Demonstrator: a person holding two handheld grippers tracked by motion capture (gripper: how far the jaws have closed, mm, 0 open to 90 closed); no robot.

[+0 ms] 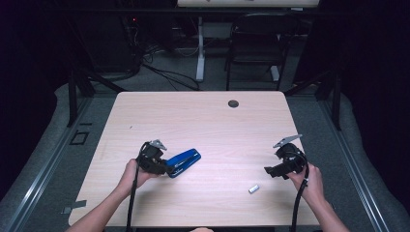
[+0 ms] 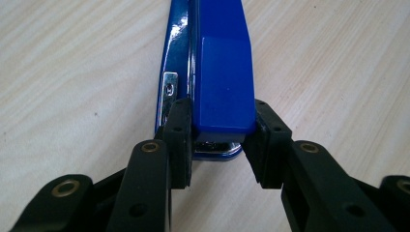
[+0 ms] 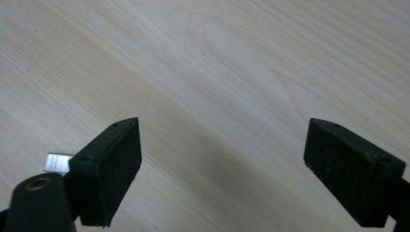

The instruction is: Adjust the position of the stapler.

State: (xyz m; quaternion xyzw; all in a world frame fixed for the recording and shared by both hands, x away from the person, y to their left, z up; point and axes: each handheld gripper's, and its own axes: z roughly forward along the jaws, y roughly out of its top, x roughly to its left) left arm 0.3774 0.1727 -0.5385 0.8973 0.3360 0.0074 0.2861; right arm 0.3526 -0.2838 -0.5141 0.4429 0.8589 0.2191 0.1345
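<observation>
A blue stapler (image 1: 184, 162) lies on the light wooden table (image 1: 203, 116), left of centre. My left gripper (image 1: 163, 166) is shut on its rear end. In the left gripper view both pads (image 2: 180, 140) press the sides of the blue stapler (image 2: 220, 72), whose chrome base shows underneath. My right gripper (image 1: 269, 171) hovers at the right side of the table with its jaws wide apart and nothing between them. A small silver strip of staples (image 1: 254, 189) lies just below and left of it; in the right gripper view the strip of staples (image 3: 58, 163) peeks out behind the left pad (image 3: 116, 169).
A round dark grommet (image 1: 233, 103) sits near the table's far edge. Beyond the table stand a black chair (image 1: 256, 43), a white desk leg (image 1: 200, 48) and cables on the floor. Black stands flank the table on both sides.
</observation>
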